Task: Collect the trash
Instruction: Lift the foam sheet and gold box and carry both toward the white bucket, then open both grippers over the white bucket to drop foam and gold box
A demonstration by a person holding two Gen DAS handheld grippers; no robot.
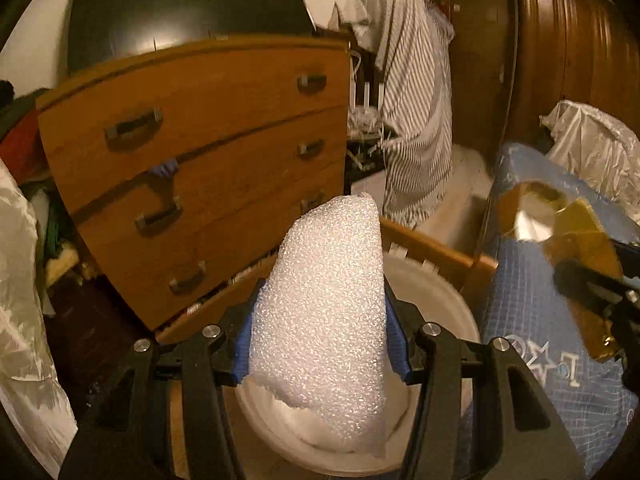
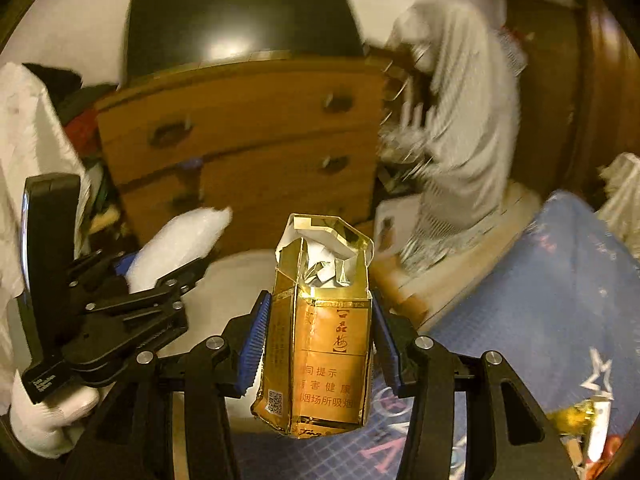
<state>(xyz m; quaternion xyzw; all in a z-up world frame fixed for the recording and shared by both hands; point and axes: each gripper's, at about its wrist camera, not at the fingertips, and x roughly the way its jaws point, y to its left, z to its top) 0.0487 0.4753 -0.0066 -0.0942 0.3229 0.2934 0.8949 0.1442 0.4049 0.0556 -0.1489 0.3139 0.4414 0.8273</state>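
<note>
Between both tongs — foam piece (image 1: 324,320), gold carton (image 2: 320,344) — clamped.

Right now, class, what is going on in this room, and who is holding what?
A person is collecting trash with a gripper in each hand. The left gripper is shut on a piece of white foam; the right gripper is shut on an opened gold cigarette pack. Both are held up above a white round bin, in front of a wooden chest of drawers. Nothing is dropped yet.
</note>
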